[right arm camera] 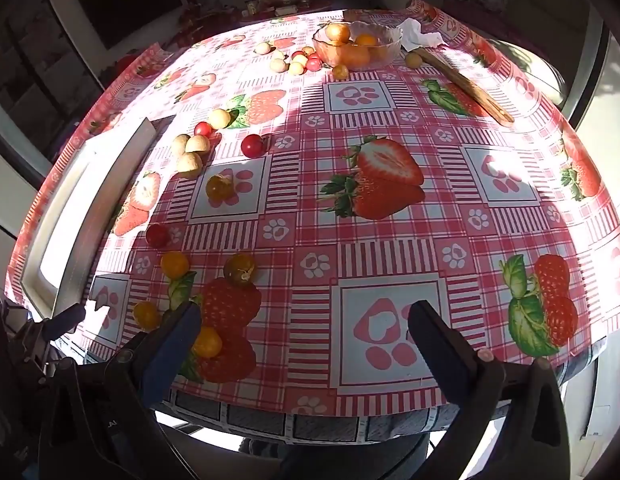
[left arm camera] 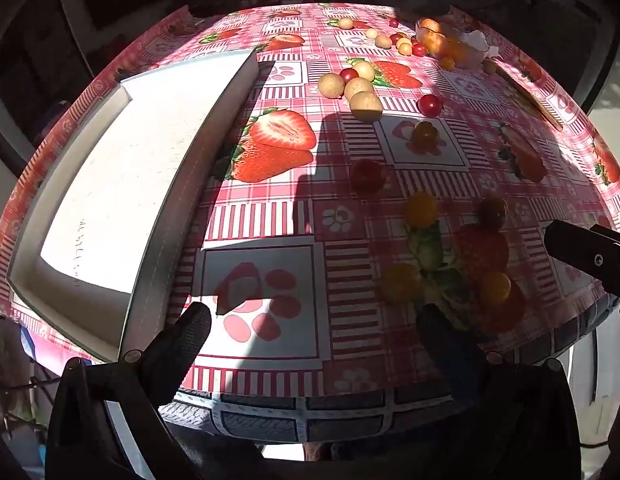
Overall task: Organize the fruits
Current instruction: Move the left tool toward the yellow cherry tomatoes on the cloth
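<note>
Two grippers, one in each of my hands, hang over the near edge of a table under a pink checked tablecloth [right arm camera: 390,240] printed with strawberries and paw prints. My left gripper [left arm camera: 314,316] has its fingers spread wide with nothing between them, and so does my right gripper [right arm camera: 305,322].

Small round fruits lie scattered on the cloth: yellow ones, red ones and pale beige ones. The nearest is a yellow fruit [right arm camera: 207,342] just beside my right gripper's left finger, on its outer side, not between the fingers. From my left gripper the same cluster lies ahead and to the right. So I judge my right hand the nearer one, and it would need to shift left to straddle that fruit. Being round, the fruit has no long axis to line up with.

An empty white tray [left arm camera: 109,184] sits on the left side. A glass bowl [right arm camera: 358,46] already holding yellow fruits stands at the far edge.
</note>
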`<state>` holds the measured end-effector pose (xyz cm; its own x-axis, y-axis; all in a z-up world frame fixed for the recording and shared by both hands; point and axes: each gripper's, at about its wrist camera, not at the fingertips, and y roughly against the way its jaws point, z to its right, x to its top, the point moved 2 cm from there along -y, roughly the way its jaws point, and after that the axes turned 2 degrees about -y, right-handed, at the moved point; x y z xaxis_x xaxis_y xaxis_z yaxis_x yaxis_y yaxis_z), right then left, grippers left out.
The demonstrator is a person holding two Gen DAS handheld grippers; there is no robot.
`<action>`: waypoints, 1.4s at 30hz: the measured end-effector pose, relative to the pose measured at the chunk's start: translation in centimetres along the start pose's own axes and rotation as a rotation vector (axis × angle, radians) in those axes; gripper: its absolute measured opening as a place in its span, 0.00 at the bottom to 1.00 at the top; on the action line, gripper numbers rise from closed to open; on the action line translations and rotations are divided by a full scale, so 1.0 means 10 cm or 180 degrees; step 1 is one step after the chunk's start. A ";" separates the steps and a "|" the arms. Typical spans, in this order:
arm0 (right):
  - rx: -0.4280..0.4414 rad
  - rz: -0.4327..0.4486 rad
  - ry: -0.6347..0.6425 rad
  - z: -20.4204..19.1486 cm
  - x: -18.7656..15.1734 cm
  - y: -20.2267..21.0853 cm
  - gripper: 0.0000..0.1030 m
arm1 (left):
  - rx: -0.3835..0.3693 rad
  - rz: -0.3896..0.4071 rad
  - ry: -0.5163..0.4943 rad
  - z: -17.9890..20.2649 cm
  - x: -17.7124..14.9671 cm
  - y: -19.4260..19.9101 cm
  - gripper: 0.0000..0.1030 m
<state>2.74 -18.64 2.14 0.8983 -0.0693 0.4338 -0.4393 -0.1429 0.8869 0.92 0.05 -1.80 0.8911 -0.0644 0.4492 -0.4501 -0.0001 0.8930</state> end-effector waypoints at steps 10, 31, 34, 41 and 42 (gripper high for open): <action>0.0024 -0.0031 0.0012 -0.01 -0.02 -0.02 1.00 | -0.0003 0.0025 -0.0034 -0.02 -0.01 0.00 1.00; 0.0046 -0.0082 0.0020 -0.05 -0.04 -0.07 1.00 | 0.0011 0.0030 -0.0041 0.01 0.04 -0.06 1.00; 0.0053 -0.0091 0.0021 -0.05 -0.04 -0.09 1.00 | 0.0012 0.0046 -0.0060 0.03 0.05 -0.05 1.00; 0.0066 -0.0088 0.0022 -0.05 -0.04 -0.09 1.00 | 0.0024 0.0016 -0.0082 0.03 0.06 -0.06 1.00; 0.0066 -0.0088 0.0020 -0.05 -0.03 -0.10 1.00 | 0.0031 0.0023 -0.0084 0.03 0.06 -0.06 1.00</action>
<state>2.87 -18.03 1.22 0.9101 -0.0590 0.4102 -0.4141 -0.1652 0.8951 1.66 -0.31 -2.06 0.8861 -0.0907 0.4546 -0.4572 -0.0092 0.8893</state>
